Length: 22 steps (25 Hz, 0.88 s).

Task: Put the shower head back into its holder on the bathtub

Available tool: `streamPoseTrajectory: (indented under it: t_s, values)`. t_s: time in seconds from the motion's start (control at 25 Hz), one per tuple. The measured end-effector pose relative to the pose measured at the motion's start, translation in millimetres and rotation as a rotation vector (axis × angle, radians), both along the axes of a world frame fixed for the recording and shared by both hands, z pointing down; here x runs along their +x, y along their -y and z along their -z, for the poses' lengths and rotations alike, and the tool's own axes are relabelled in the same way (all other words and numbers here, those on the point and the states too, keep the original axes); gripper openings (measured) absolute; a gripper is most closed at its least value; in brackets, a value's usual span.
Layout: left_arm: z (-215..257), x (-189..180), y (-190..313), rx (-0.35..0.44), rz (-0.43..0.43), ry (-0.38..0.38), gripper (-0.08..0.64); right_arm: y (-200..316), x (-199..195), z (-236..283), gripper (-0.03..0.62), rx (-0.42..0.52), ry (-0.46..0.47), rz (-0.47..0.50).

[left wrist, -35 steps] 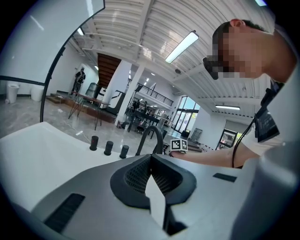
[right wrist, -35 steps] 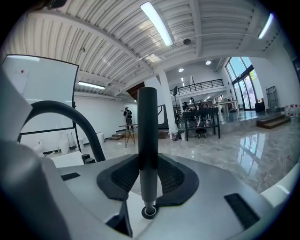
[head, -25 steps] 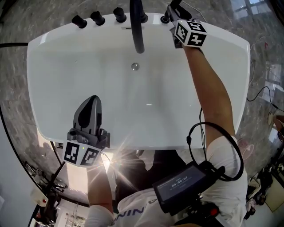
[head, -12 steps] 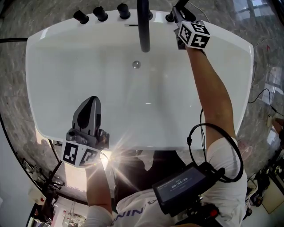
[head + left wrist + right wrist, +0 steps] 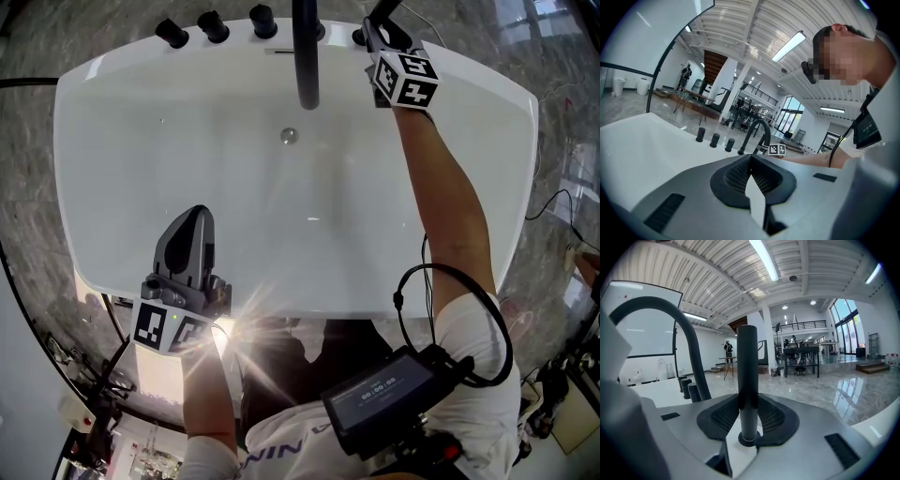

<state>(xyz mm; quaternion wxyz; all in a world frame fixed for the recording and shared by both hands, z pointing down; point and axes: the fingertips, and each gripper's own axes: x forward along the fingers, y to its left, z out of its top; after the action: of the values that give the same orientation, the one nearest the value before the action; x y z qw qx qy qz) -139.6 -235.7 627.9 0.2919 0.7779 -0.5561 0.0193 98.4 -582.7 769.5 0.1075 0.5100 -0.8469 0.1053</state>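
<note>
Right gripper view: the right gripper (image 5: 748,402) has its jaws clamped on a slim black cylindrical shower head (image 5: 747,359). The shower head stands upright, its lower end seated in the round black holder (image 5: 749,440) on the white bathtub rim. Head view: this gripper is at the far rim of the glossy white bathtub (image 5: 178,169), just right of the curved black faucet (image 5: 305,56) and three black knobs (image 5: 213,25). The left gripper (image 5: 192,232) hangs over the near rim, jaws together, holding nothing.
</note>
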Motion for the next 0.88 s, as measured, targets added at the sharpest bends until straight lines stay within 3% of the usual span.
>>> streamPoseTrajectory:
  t_s: [0.28,0.56,0.88]
  values:
    - [-1,4,-5,-0.008,-0.01,-0.011,0.017,0,-3,-1,0.122,-0.007,0.003,0.005]
    - [1,0,-12,-0.009,-0.002,-0.009,0.016,0,1,4,0.2,-0.033,0.059,-0.01]
    - [25,0,-24,0.03,-0.003,-0.002,0.016,-15,0,37,0.206,-0.006,0.086,0.006]
